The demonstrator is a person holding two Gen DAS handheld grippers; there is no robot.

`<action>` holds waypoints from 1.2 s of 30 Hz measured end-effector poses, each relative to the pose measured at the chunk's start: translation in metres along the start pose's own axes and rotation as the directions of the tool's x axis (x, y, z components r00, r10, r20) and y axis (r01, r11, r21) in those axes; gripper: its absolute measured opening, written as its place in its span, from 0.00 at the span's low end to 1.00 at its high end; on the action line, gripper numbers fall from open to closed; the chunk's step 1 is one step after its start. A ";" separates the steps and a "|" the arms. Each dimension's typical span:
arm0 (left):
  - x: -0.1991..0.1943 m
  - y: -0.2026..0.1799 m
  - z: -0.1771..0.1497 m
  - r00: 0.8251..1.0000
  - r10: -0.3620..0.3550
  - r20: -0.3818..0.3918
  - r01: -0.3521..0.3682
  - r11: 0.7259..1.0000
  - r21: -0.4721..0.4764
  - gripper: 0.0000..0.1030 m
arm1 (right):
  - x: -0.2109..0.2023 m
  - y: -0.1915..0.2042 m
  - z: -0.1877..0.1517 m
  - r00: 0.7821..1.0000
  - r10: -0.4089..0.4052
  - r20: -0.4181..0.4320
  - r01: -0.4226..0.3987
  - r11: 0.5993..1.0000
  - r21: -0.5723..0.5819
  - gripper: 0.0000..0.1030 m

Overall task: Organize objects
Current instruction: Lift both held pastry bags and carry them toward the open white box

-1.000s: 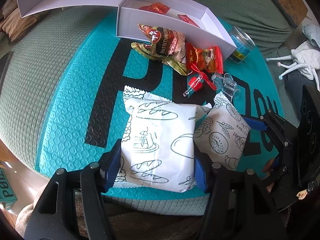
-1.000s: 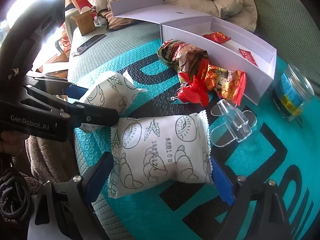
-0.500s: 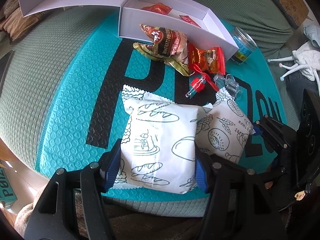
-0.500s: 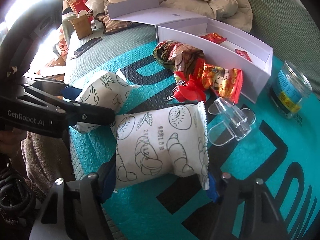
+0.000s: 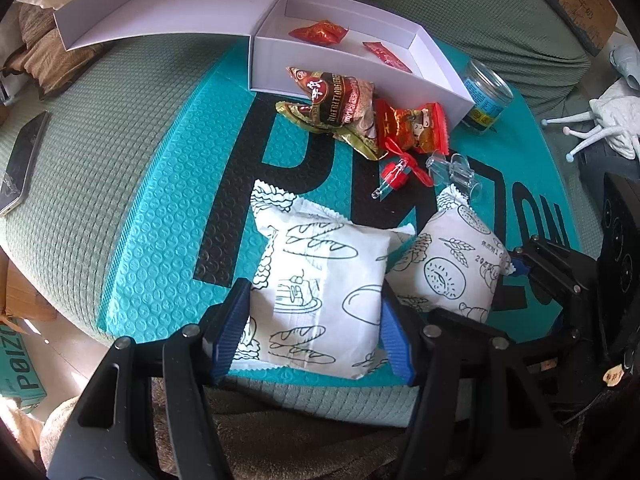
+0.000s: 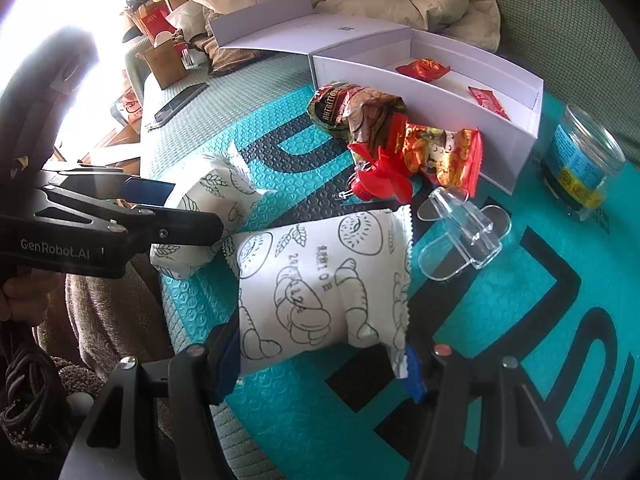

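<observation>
Two white bread packets with line drawings lie near the front edge of a teal bubble mailer (image 5: 168, 216). My left gripper (image 5: 310, 332) is shut on the left packet (image 5: 320, 292). My right gripper (image 6: 320, 360) is shut on the right packet (image 6: 320, 280), which also shows in the left wrist view (image 5: 444, 268). The right packet is lifted and tilted. The left gripper also shows in the right wrist view (image 6: 160, 212), holding its packet (image 6: 208, 208). A white open box (image 5: 360, 64) at the back holds two red sachets (image 5: 320, 32).
A brown snack bag (image 5: 336, 100), a red snack packet (image 5: 412, 124), a red clip (image 5: 396, 172) and a clear plastic stand (image 6: 460, 228) lie in front of the box. A glass jar (image 6: 580, 160) stands at the right. A phone (image 5: 24, 160) lies at the left.
My right gripper has closed on its packet and raised it, tilting it. My left gripper has tightened on its packet and both views have drawn back a little.
</observation>
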State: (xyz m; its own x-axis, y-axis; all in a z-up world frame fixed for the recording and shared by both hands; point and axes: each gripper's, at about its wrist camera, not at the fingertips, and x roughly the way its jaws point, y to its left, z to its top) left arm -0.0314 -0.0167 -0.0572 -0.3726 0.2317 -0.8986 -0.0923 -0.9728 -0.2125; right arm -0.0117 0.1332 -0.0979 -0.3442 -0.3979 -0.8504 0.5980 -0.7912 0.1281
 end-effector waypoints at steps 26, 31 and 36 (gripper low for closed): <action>0.017 0.009 -0.006 1.000 -0.026 -0.007 0.026 1.000 -0.012 0.67 | -0.016 0.004 -0.008 0.999 -0.033 -0.005 0.033 0.999 0.024 0.63; 0.026 0.007 -0.007 1.000 -0.020 -0.020 0.020 1.000 -0.001 0.67 | -0.009 0.002 -0.010 0.999 -0.034 -0.027 0.035 0.999 0.016 0.63; 0.026 0.005 -0.009 1.000 -0.002 -0.016 0.002 1.000 0.018 0.65 | -0.003 -0.002 -0.012 0.999 -0.021 -0.043 0.022 0.999 0.028 0.64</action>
State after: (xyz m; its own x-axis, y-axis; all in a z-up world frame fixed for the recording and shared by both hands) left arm -0.0335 -0.0151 -0.0850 -0.3576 0.2331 -0.9043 -0.1099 -0.9721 -0.2071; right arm -0.0031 0.1413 -0.1015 -0.3253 -0.3606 -0.8742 0.5695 -0.8127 0.1234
